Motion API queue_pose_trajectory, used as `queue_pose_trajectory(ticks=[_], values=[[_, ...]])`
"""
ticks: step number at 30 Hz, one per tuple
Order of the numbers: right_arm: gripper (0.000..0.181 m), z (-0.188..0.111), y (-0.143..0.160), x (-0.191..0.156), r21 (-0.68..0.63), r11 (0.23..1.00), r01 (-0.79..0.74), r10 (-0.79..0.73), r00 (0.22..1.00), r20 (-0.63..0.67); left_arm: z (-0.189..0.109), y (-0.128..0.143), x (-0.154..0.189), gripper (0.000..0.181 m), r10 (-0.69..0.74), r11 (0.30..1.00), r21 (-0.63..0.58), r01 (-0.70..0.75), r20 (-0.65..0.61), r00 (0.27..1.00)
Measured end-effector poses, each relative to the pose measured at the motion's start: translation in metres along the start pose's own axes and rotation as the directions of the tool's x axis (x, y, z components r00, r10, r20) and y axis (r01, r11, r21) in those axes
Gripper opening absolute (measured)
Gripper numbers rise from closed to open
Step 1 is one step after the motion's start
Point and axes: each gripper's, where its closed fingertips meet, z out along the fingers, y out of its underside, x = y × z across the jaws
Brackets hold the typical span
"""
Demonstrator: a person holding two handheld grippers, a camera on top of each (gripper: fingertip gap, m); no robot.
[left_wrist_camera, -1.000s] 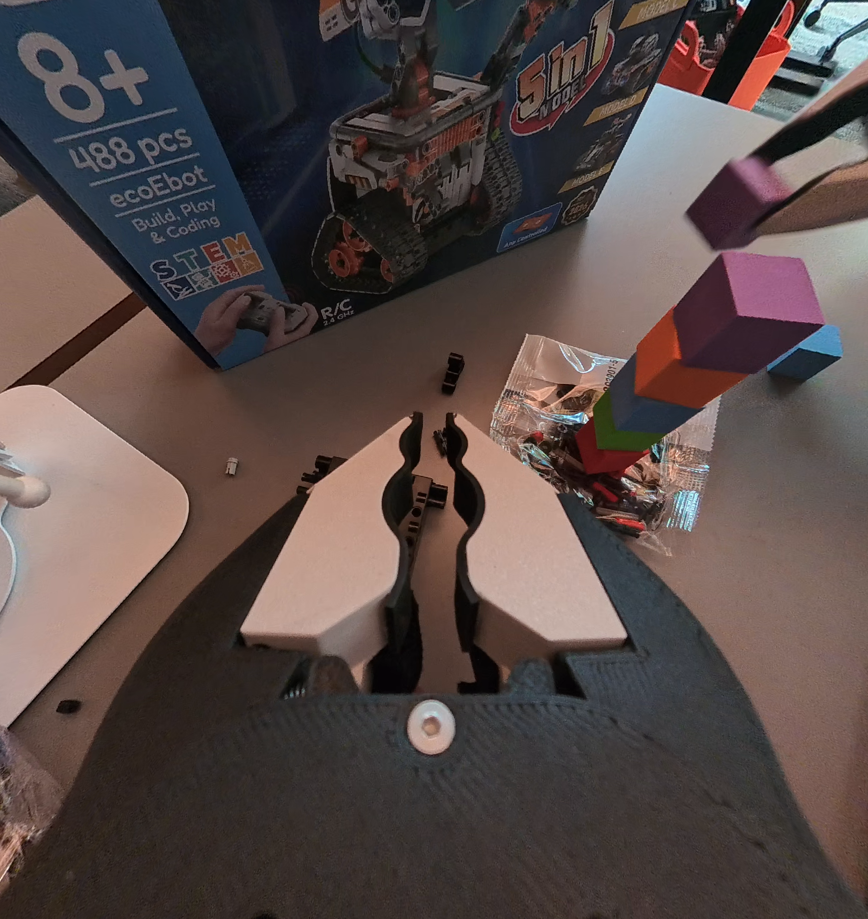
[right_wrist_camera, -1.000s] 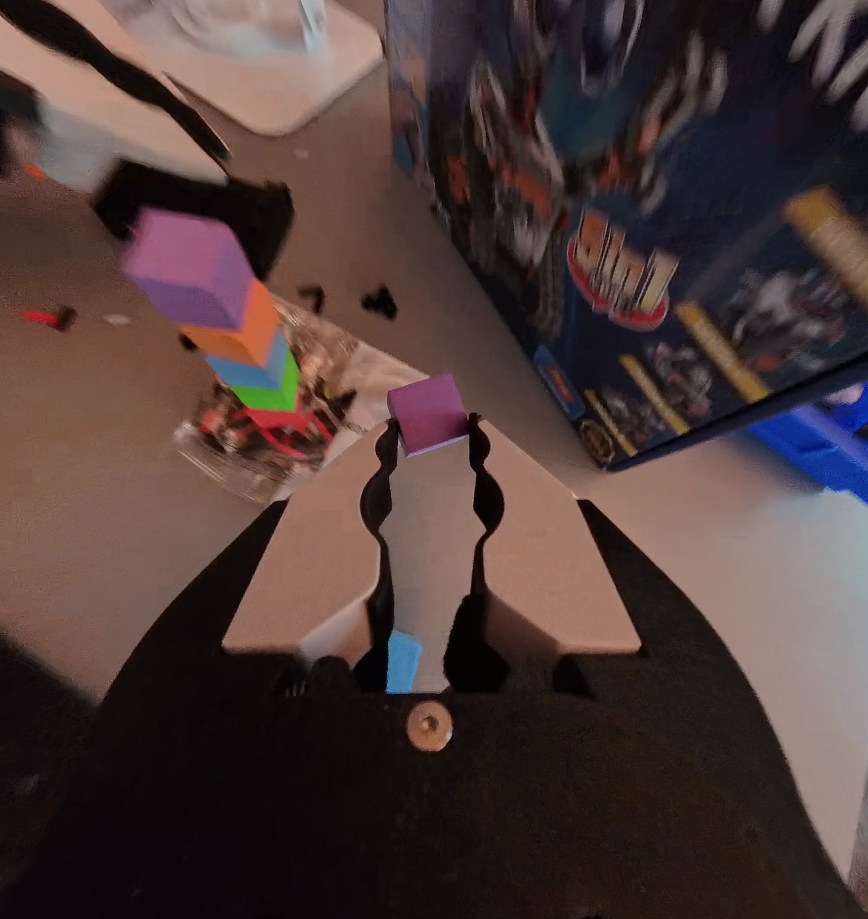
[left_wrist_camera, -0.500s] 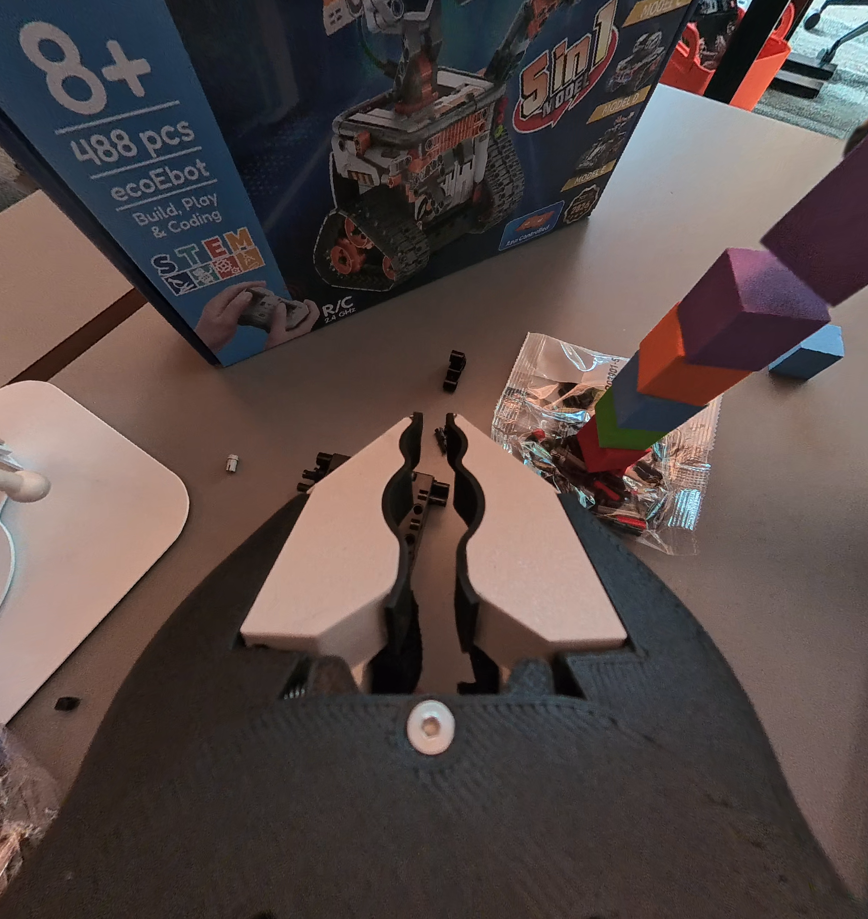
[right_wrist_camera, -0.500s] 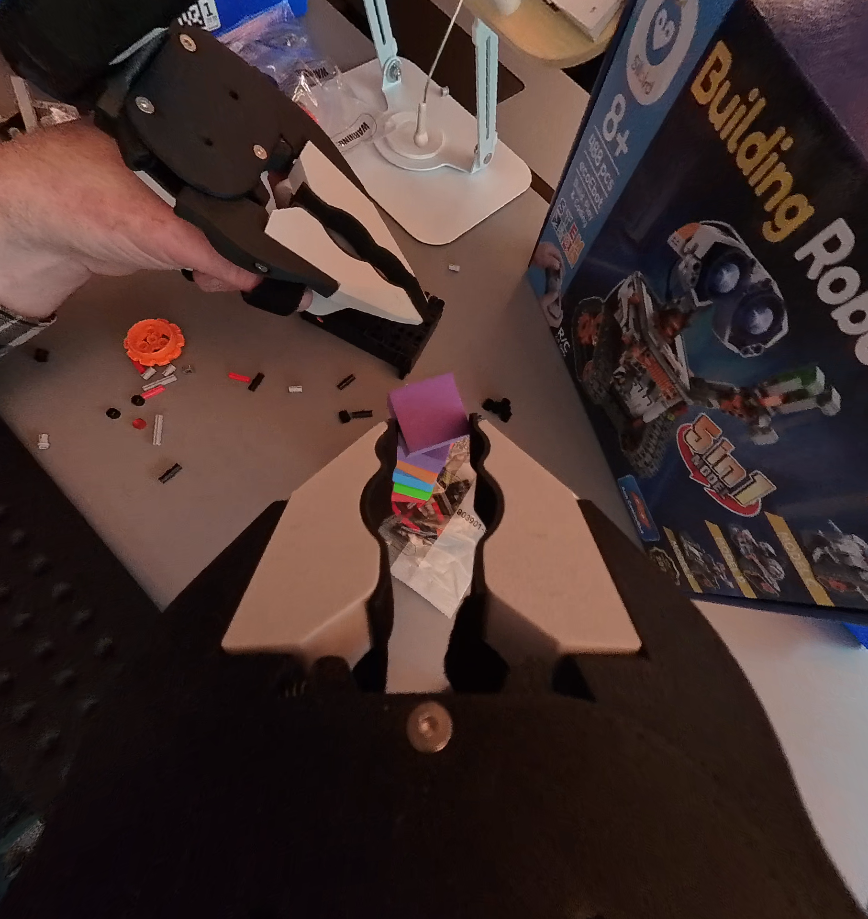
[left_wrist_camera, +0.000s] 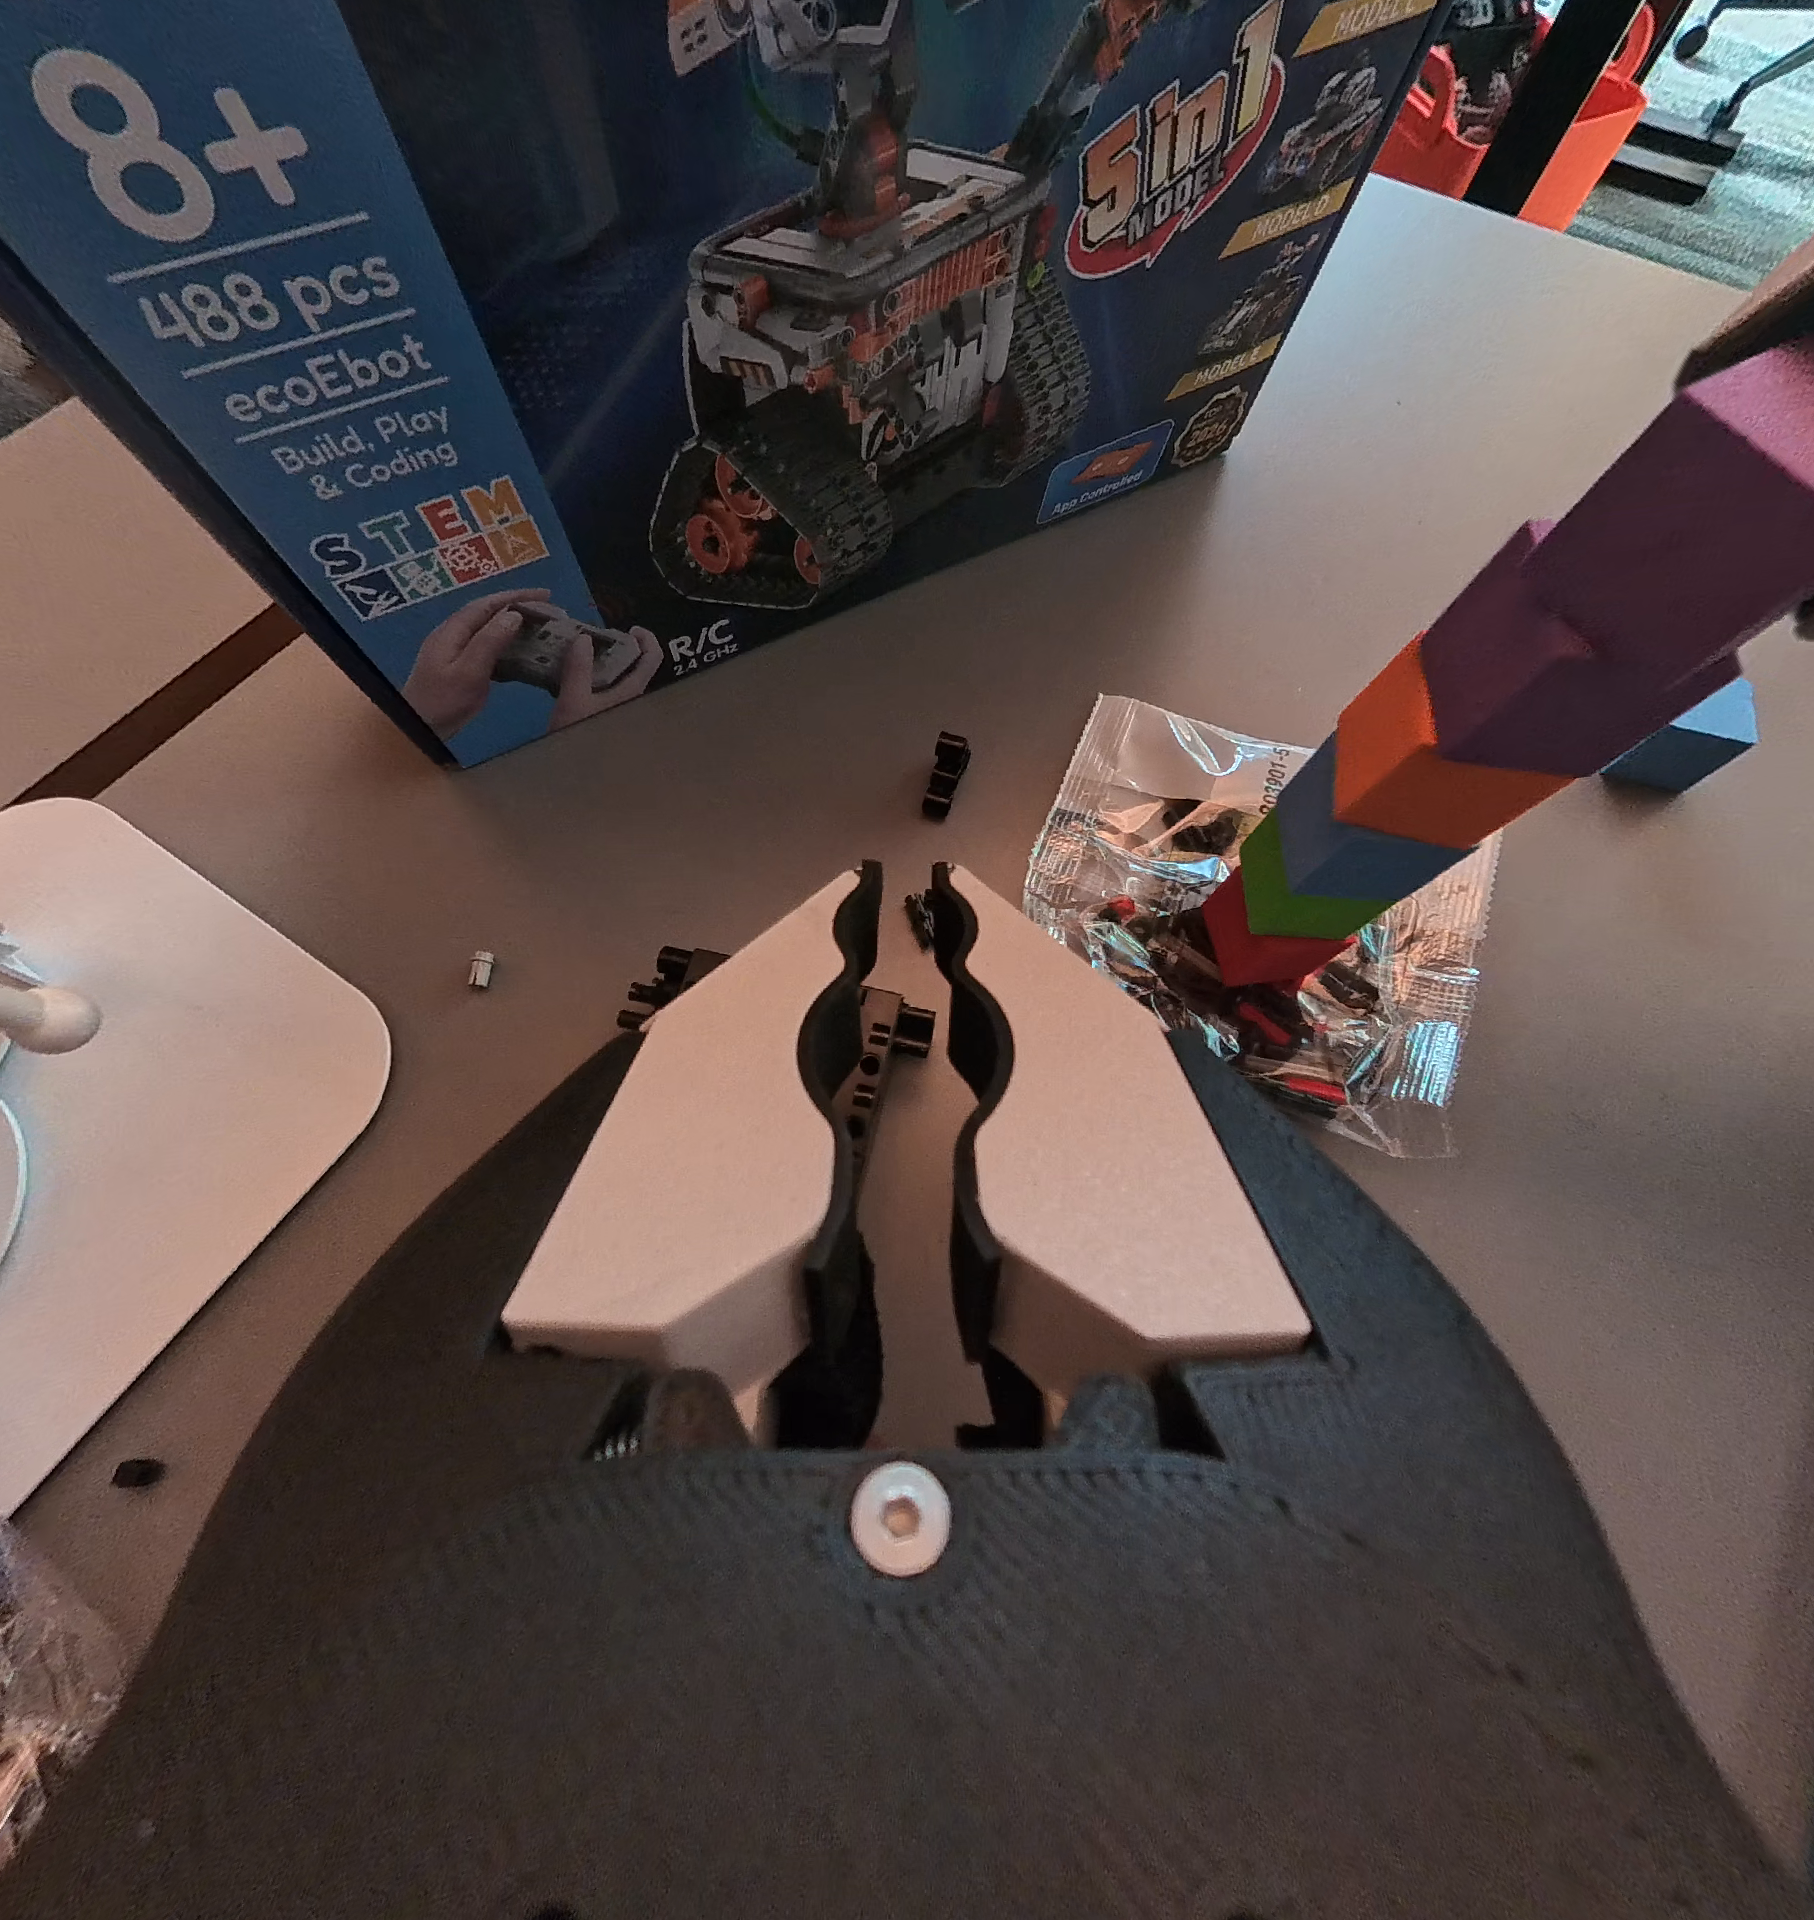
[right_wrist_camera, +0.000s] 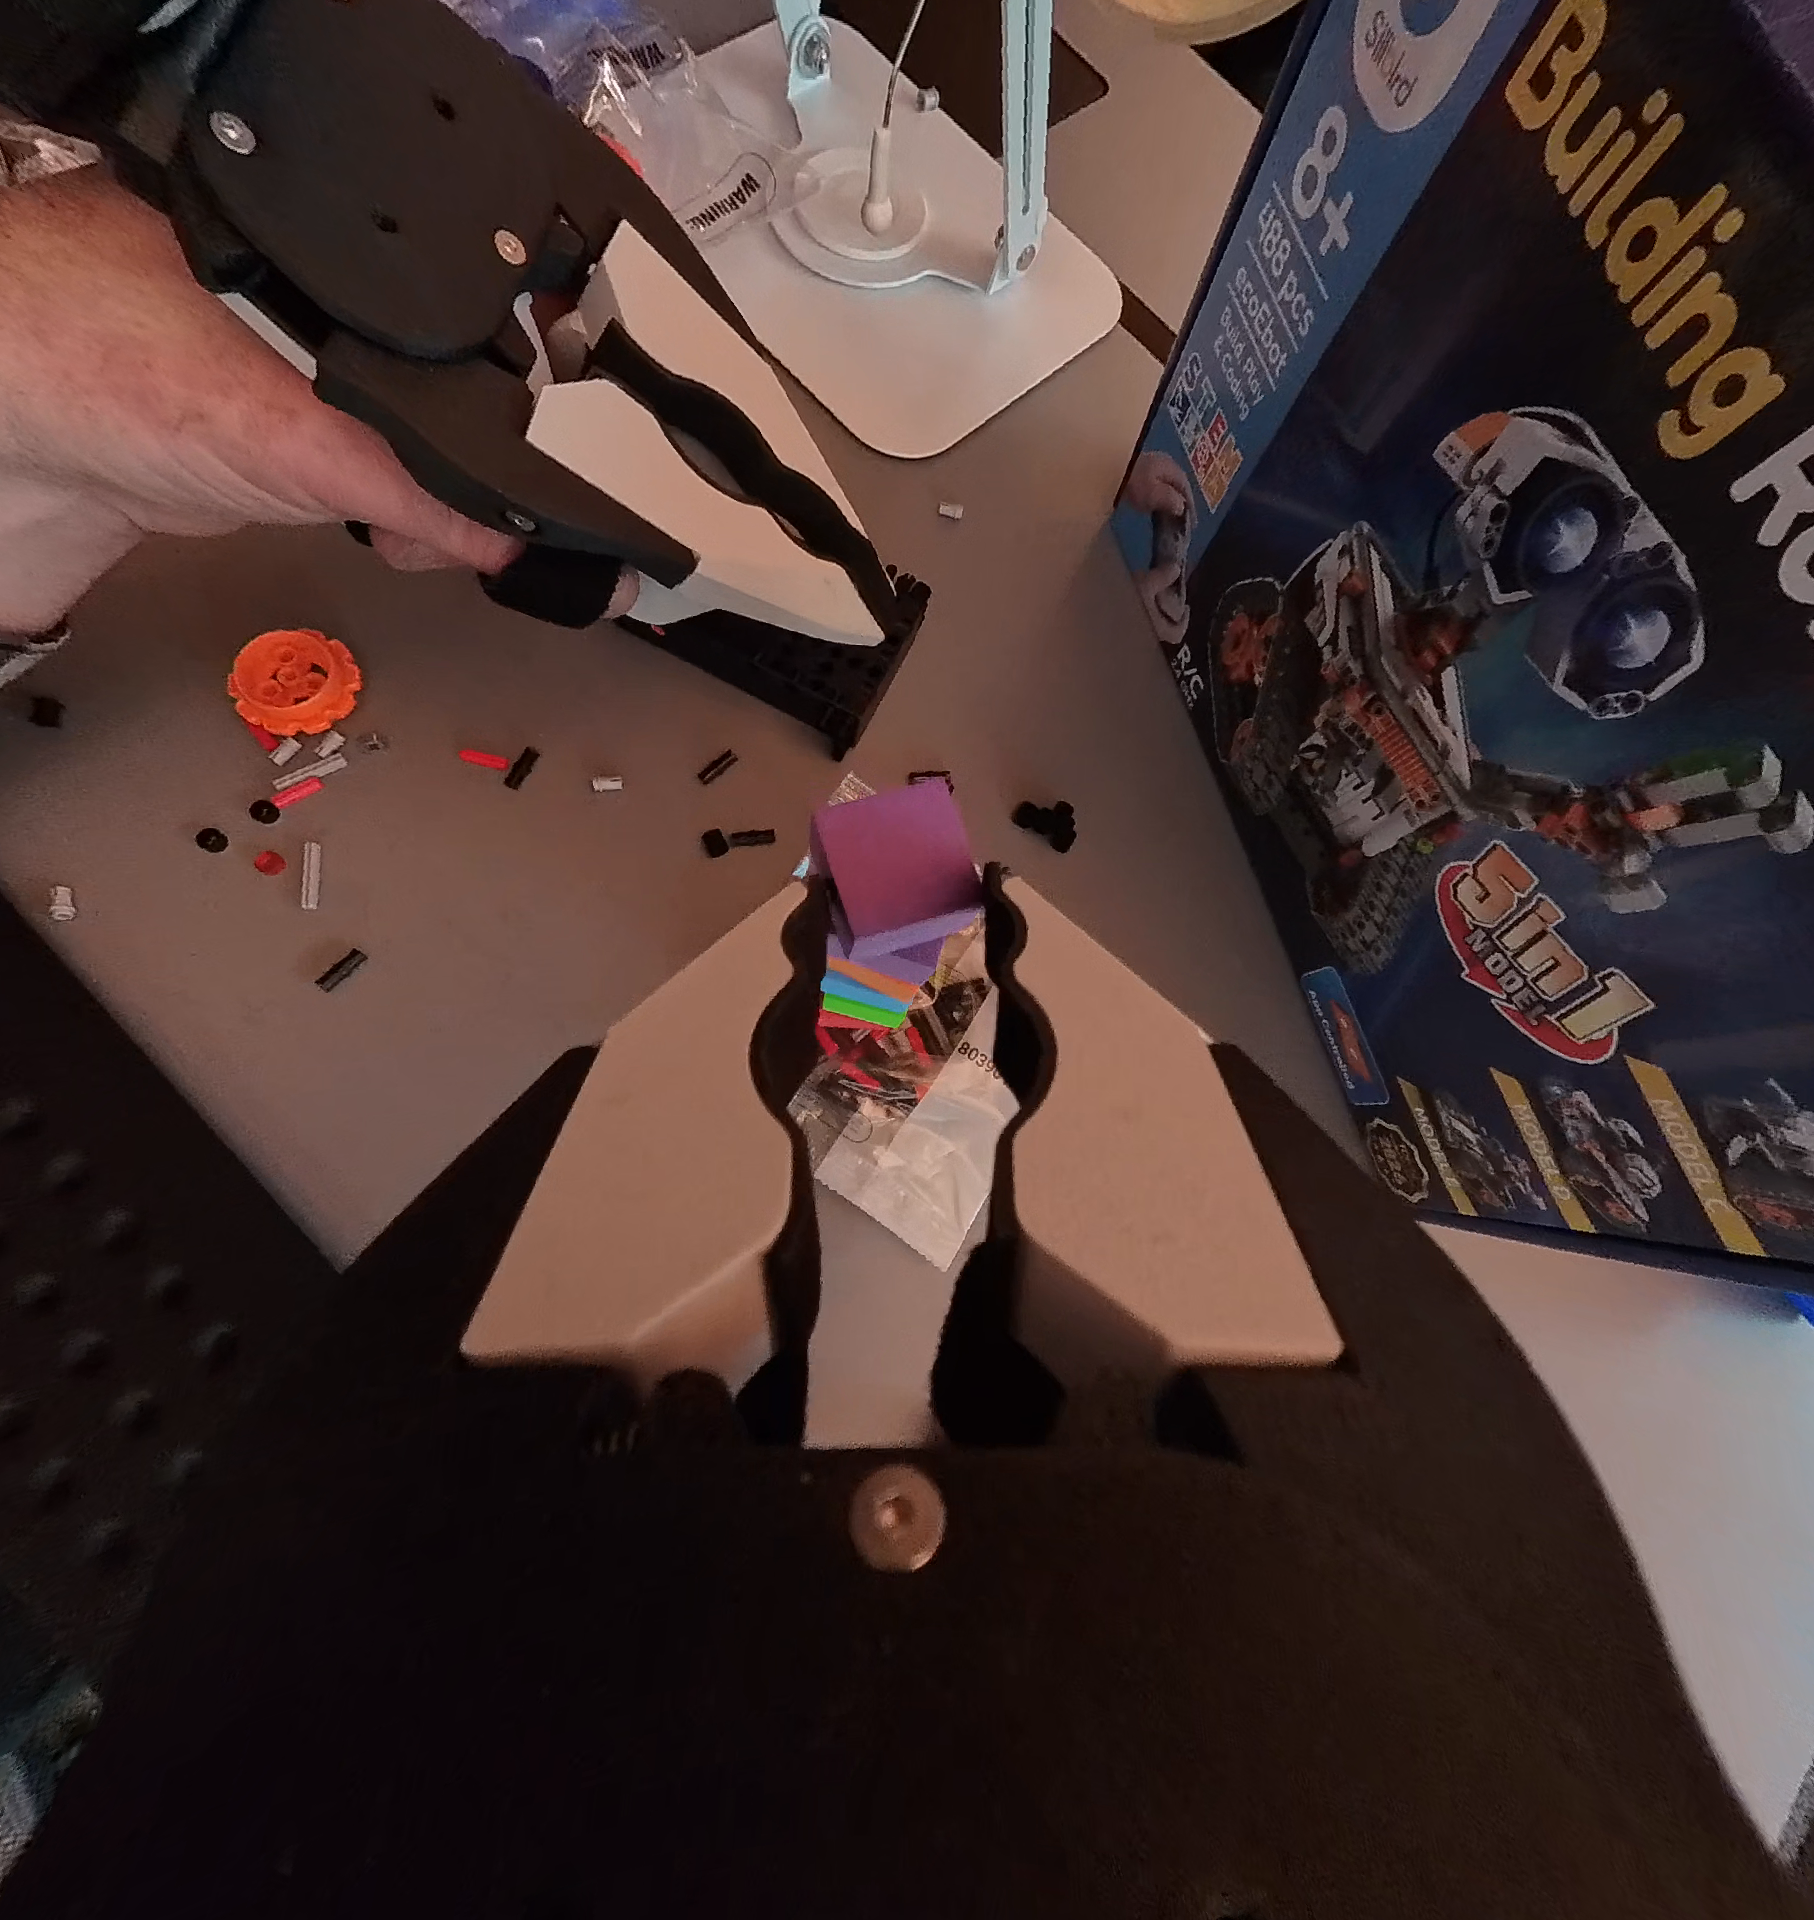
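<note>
A tower of cubes (left_wrist_camera: 1402,810) stands on a clear bag of small parts (left_wrist_camera: 1287,987): red, green, blue, orange, then purple. My right gripper (right_wrist_camera: 903,883) is shut on a second purple cube (right_wrist_camera: 892,862) and holds it, slightly askew, against the top purple cube (left_wrist_camera: 1547,665). In the left wrist view the held cube (left_wrist_camera: 1765,488) and one right finger (left_wrist_camera: 1786,301) enter from the right edge. My left gripper (left_wrist_camera: 903,873) is low over the table, its narrow jaws closed on a black beam frame (right_wrist_camera: 778,675), which also shows between the fingers in the left wrist view (left_wrist_camera: 872,1049).
A big blue toy box (left_wrist_camera: 674,312) stands just behind. A white stand base (left_wrist_camera: 155,1039) is at the left. A loose blue cube (left_wrist_camera: 1682,748) lies behind the tower. An orange gear (right_wrist_camera: 295,681) and several small pins (right_wrist_camera: 498,764) are scattered on the table. My hands' fingertips stand some 12 cm from each other.
My right gripper has carried the purple cube over the tower and lowered it onto the top purple cube. My left gripper has not moved.
</note>
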Motion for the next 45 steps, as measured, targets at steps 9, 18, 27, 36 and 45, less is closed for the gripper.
queue_pose_trajectory(ticks=[9, 18, 27, 36, 45], values=[[0.044, -0.038, 0.015, 0.013, 0.057, 0.998, -0.008, 0.015, 0.992, -0.122, -0.002, -0.001, -0.003, 0.009, -0.01, 1.0, 0.008, 0.01, 0.001, 1.0], [0.046, -0.032, 0.17, 0.029, -0.192, 0.955, -0.225, 0.175, 0.953, -0.248, 0.001, 0.0, 0.005, 0.009, 0.009, 1.0, -0.002, -0.009, -0.005, 1.0], [0.025, -0.017, 0.201, 0.027, -0.201, 0.936, -0.287, 0.244, 0.946, -0.216, 0.002, 0.002, 0.003, 0.009, 0.011, 1.0, -0.012, -0.011, 0.004, 1.0], [0.026, -0.063, 0.048, 0.015, 0.111, 0.988, -0.104, 0.119, 0.984, -0.134, 0.002, 0.002, 0.002, 0.009, 0.012, 1.0, -0.013, -0.012, 0.006, 1.0], [0.026, -0.048, -0.029, 0.002, 0.072, 0.997, 0.032, -0.026, 0.997, -0.073, -0.001, 0.0, 0.0, 0.009, -0.003, 1.0, 0.004, 0.003, -0.002, 1.0]])
